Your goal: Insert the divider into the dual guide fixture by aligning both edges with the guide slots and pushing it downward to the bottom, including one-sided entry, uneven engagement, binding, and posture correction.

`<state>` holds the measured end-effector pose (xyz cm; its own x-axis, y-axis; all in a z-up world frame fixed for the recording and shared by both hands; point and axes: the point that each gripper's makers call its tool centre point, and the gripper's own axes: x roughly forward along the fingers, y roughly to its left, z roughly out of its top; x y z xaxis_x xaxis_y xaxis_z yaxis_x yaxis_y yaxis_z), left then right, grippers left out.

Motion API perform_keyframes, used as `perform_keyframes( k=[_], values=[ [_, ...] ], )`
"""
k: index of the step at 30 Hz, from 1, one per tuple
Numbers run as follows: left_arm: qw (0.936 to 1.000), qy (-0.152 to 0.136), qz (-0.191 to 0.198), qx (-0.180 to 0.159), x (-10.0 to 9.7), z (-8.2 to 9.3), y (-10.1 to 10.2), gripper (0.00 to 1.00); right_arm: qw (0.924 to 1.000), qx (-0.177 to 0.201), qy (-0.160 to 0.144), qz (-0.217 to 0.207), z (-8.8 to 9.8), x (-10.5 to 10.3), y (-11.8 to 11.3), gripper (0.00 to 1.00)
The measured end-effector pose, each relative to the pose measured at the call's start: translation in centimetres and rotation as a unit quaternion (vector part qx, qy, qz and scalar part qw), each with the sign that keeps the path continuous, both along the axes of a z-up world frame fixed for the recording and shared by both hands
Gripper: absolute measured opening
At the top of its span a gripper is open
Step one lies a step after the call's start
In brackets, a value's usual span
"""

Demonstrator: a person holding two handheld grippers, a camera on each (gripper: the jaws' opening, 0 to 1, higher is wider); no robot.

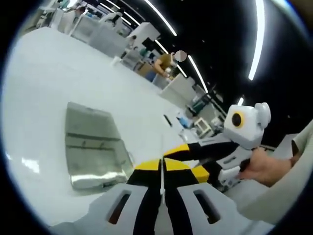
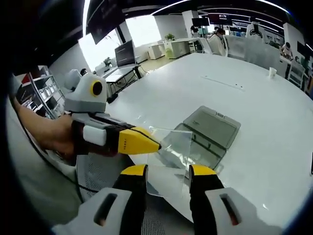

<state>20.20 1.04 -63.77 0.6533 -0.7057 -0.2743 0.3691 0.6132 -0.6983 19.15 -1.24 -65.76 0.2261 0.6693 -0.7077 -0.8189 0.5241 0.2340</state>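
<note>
The divider point(image 2: 168, 149) is a clear thin sheet held in the air above the white table. In the left gripper view it shows edge-on as a pale line point(image 1: 161, 169), with my left gripper point(image 1: 162, 165) shut on it across its thickness. The left gripper point(image 2: 139, 141) enters the right gripper view from the left, clamped on the sheet's left edge. My right gripper point(image 2: 168, 171) has its jaws a sheet's width apart, one against each side edge. That gripper point(image 1: 188, 159) comes into the left gripper view from the right. The clear guide fixture point(image 1: 93, 147) point(image 2: 210, 129) lies on the table beyond, untouched.
The white table point(image 1: 54, 83) point(image 2: 264, 93) stretches wide around the fixture. A person's hand point(image 1: 266, 169) holds the right gripper and a forearm point(image 2: 41, 132) the left. Desks, monitors and people stand far off; a paper cup point(image 2: 272, 72) sits at the table's far edge.
</note>
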Motion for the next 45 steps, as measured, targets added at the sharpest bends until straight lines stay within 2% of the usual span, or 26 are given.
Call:
perform_keyframes(
  k=[10,20,27,45],
  values=[
    [0.9999,-0.005,-0.012,-0.011,0.1,0.4,-0.2,0.00,0.9997,0.014,0.018,0.013,0.0,0.0,-0.3,0.29],
    [0.9991,-0.013,-0.036,-0.021,-0.1,0.9,-0.3,0.00,0.9967,0.050,0.055,0.031,0.4,-0.6,-0.3,0.29],
    [0.9983,-0.016,-0.050,-0.025,-0.2,1.1,-0.4,0.00,0.9946,0.065,0.063,0.050,0.6,-0.8,-0.4,0.27],
    [0.9929,-0.037,-0.106,-0.040,-0.9,2.5,-0.8,0.00,0.9793,0.130,0.116,0.103,0.9,-1.5,-0.8,0.20]
  ],
)
